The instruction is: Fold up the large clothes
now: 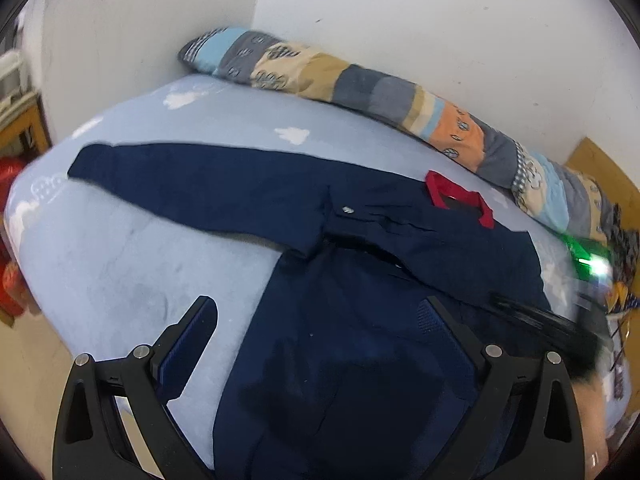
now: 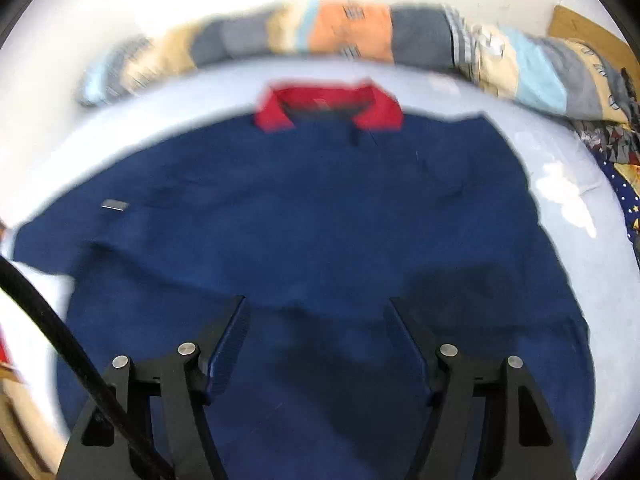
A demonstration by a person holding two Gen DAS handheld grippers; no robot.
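Both grippers' fingers (image 1: 320,320) (image 2: 316,320) spread, empty, navy shirt (image 2: 304,216) flat beneath them, on bed (image 1: 120,248).

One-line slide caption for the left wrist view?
Open left gripper above a navy shirt, one sleeve outstretched on the bed.

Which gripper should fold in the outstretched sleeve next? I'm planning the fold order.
Left, probably. The left gripper is open over the shirt, at the side where the sleeve stretches across the bed. The right gripper, also open, faces the collar; that sleeve barely shows there.
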